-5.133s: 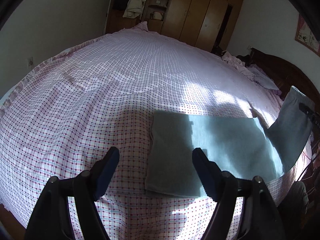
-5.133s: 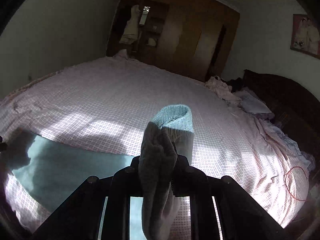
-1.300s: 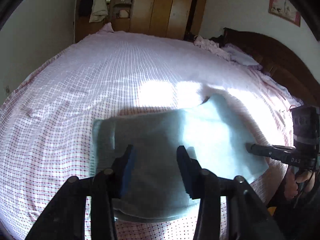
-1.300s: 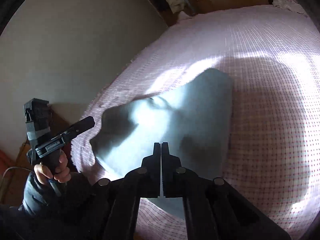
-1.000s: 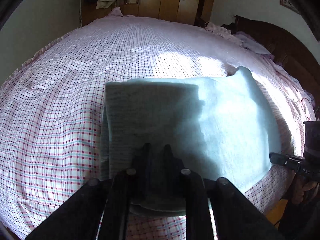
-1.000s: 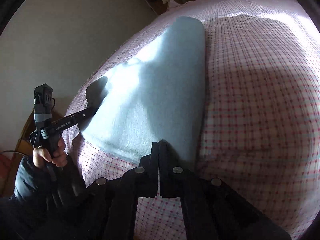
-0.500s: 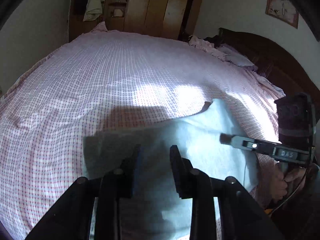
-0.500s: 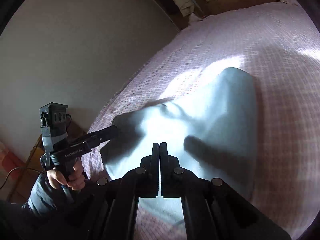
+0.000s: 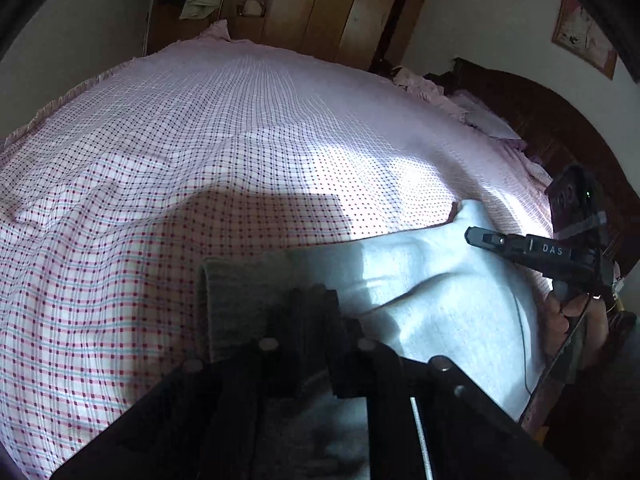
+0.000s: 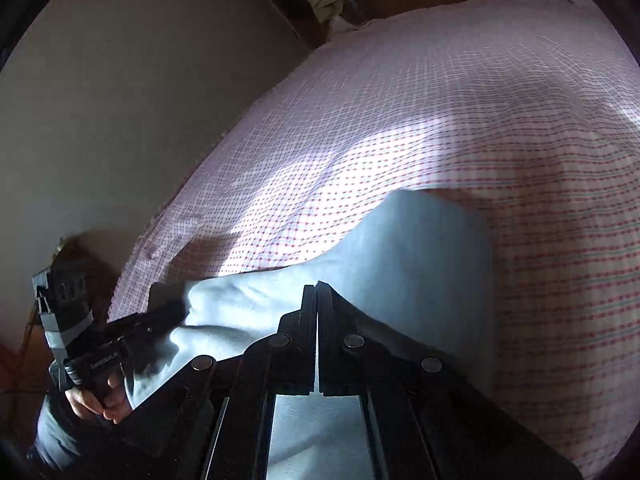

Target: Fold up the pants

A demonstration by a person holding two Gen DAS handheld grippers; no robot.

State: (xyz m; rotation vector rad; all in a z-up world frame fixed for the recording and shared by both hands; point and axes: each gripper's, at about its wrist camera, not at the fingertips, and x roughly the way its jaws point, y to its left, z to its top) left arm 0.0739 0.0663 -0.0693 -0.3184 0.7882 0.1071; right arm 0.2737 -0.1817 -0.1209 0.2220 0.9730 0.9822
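The grey-blue pants (image 9: 440, 304) lie folded on the checked bedspread (image 9: 200, 160) near its front edge. My left gripper (image 9: 310, 300) is shut on the pants' near left edge, by the ribbed waistband (image 9: 232, 300), and lifts it. My right gripper (image 10: 317, 292) is shut on the pants' right end (image 10: 420, 264) and holds it raised. Each gripper shows in the other's view: the right one (image 9: 474, 236) at the pants' far right corner, the left one (image 10: 160, 316) at the left.
The bed fills both views. A wooden wardrobe (image 9: 320, 8) stands behind it, and a dark headboard (image 9: 560, 128) with pillows is at the right. A grey wall (image 10: 120, 100) runs along the bed's left side.
My left gripper has closed on the pants' near left edge. Both grippers hold the pants' ends, and the cloth has bunched up between them.
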